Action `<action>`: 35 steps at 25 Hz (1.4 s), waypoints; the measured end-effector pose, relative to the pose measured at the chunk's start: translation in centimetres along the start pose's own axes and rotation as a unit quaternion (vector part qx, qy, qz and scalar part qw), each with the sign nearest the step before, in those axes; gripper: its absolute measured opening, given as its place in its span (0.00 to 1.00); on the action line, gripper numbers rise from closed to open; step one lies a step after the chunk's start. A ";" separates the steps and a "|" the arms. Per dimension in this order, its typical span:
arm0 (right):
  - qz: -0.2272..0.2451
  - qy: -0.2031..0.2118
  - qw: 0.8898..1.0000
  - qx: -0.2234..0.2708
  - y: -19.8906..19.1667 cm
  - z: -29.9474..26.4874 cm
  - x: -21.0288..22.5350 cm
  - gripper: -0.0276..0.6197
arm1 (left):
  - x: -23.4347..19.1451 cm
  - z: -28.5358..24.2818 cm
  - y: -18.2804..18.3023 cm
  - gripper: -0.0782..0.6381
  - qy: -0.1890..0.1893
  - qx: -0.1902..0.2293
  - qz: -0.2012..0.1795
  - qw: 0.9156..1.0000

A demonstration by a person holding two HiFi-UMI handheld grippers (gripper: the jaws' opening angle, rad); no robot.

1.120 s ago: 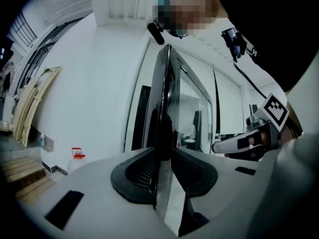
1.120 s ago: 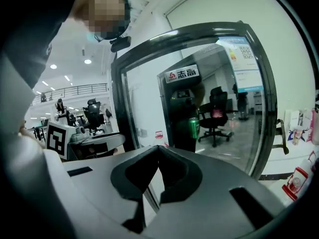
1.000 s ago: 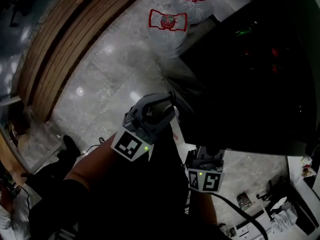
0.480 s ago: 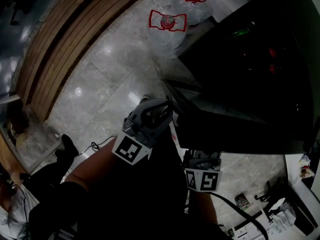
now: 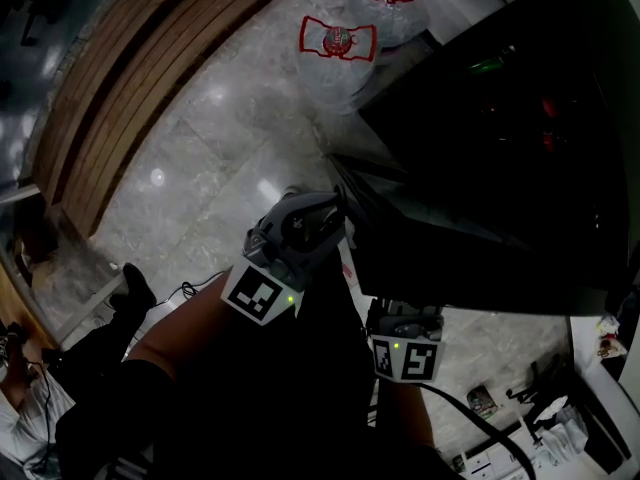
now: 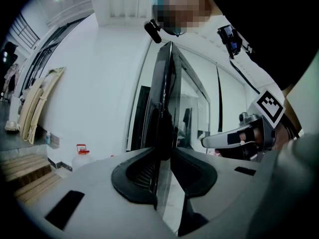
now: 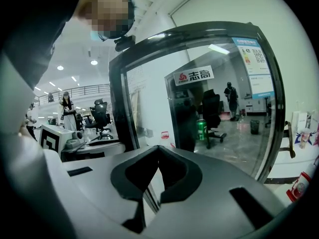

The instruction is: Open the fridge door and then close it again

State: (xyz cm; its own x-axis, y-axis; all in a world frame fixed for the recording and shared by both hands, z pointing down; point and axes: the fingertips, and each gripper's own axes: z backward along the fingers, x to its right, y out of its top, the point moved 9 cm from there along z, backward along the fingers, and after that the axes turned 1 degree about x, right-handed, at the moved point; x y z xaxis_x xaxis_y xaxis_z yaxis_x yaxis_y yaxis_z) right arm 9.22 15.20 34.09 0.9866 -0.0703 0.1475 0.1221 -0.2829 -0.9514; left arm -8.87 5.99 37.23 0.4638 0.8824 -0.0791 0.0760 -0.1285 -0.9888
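Observation:
The fridge (image 5: 520,88) is a dark cabinet at the right of the head view, and its glass door (image 5: 470,238) stands swung out toward me. My left gripper (image 5: 335,210) is clamped on the door's free edge. In the left gripper view that edge (image 6: 164,93) runs upright between the two pads, which press on both faces. My right gripper (image 5: 405,318) hangs just below the door by its marker cube, and its tips are hidden there. In the right gripper view the black-framed glass (image 7: 209,98) fills the picture, and the pads meet at their tips with nothing between them.
Big water bottles (image 5: 338,48) with red handles stand on the tiled floor beside the fridge. A curved wooden bench (image 5: 130,78) lies at the left. Another person's legs (image 5: 70,388) show at the lower left. A green can (image 7: 202,129) is seen through the glass.
Hardly anything differs. The left gripper stays clamped on the door's edge, and both grippers and the door stay almost where they were.

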 end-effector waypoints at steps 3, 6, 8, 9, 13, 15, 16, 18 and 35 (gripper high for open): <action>0.001 0.000 1.000 -0.003 0.0 -0.3 0.3 0.07 | -0.8 -0.8 0.2 0.25 0.000 0.003 -0.005 1.000; -0.003 -0.003 1.000 -0.006 0.1 -0.9 0.7 0.07 | -1.9 -2.0 0.4 0.25 -0.003 0.005 -0.010 1.000; -0.005 -0.005 1.000 -0.008 0.2 -1.4 0.9 0.07 | -2.9 -3.0 0.5 0.26 -0.005 0.009 -0.014 1.000; -0.005 -0.006 1.000 -0.009 0.2 -1.6 1.0 0.07 | -3.3 -3.5 0.6 0.26 -0.007 0.012 -0.016 1.000; -0.006 -0.013 1.000 -0.011 0.5 -2.4 1.6 0.07 | -5.2 -5.9 1.2 0.27 -0.017 0.024 -0.032 0.999; -0.006 -0.018 1.000 -0.013 0.6 -3.0 2.0 0.07 | -6.2 -7.3 1.3 0.27 -0.024 0.027 -0.038 0.999; -0.006 -0.020 1.000 -0.014 0.6 -3.2 2.2 0.07 | -6.7 -8.0 1.4 0.27 -0.028 0.028 -0.040 0.998; -0.008 -0.024 1.000 -0.013 0.7 -3.6 2.5 0.07 | -7.6 -9.2 1.5 0.27 -0.036 0.029 -0.042 0.998; -0.021 -0.060 0.998 -0.005 1.8 -5.7 5.4 0.07 | -11.5 -17.7 2.2 0.29 -0.064 0.029 0.002 0.997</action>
State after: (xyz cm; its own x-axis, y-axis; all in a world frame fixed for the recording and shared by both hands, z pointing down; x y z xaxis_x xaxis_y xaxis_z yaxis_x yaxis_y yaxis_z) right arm 14.11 8.85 34.70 0.9867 0.0555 0.1527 0.1623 -0.2935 -0.9421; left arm 1.58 -12.44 38.18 0.3465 0.9332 -0.0951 0.0209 -0.1090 -0.9938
